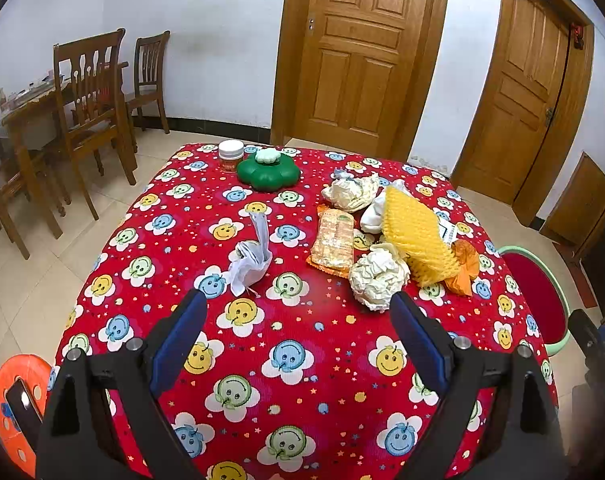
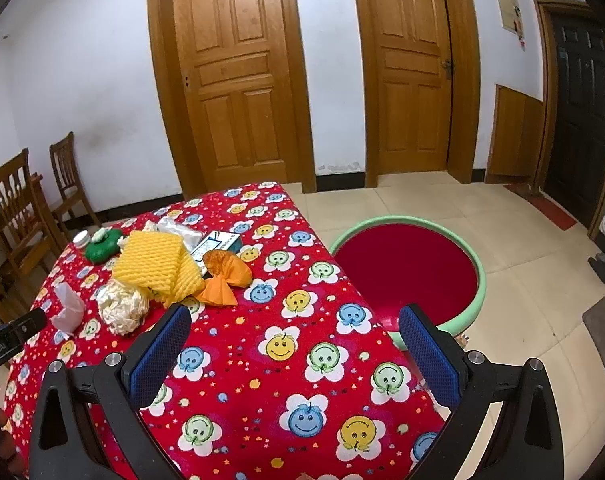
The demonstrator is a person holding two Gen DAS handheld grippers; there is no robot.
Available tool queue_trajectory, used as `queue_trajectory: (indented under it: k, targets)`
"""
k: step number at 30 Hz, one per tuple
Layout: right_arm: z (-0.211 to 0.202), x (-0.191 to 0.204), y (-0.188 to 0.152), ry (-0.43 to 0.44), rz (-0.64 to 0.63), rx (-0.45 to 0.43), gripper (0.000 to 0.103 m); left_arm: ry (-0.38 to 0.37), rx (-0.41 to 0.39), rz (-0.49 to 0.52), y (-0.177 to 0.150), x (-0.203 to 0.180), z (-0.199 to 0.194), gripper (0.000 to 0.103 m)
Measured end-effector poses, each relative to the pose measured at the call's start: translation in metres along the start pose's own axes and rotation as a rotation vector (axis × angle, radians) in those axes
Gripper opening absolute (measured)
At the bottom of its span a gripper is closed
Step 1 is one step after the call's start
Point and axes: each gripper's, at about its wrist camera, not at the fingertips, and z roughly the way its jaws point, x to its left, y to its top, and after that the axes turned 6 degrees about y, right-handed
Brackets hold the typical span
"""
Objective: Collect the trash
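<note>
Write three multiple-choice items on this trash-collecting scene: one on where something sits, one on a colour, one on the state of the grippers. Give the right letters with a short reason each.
1. Where is the basin with the red inside?
A. On the floor beside the table
B. On the tablecloth
C. On a chair

2. What colour is the foam net sleeve in the trash pile?
A. Blue
B. Yellow
C. Black

3. How do the left hand-held gripper and the right hand-held gripper stand?
A. Both shut on paper
B. One holds the green flower-shaped container
C. Both open and empty

Answers:
1 A: the right wrist view shows it on the tiles off the table's edge.
2 B: it lies bright yellow between the crumpled paper ball and the orange wrapper.
3 C: in each wrist view the blue pads stand wide apart with only the tablecloth between them.
</note>
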Motion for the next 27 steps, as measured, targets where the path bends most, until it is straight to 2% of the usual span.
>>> queue_trajectory:
  k: [7, 15, 27]
  targets:
    - [0.004, 0.002, 0.001, 0.004, 0.005, 0.008, 0.103, 0.009, 0.003, -0.008, 0.006, 0.014, 0.001, 0.092]
    - [0.015, 0.012, 0.011, 0.045, -0.010, 0.019, 0.103, 0.053, 0.005, -0.024, 0.023, 0.030, 0.012, 0.092]
    - [0.050, 0.038, 0.030, 0.138, -0.015, 0.037, 0.103, 0.075, 0.068, -0.046, 0.034, 0.057, 0.056, 0.092]
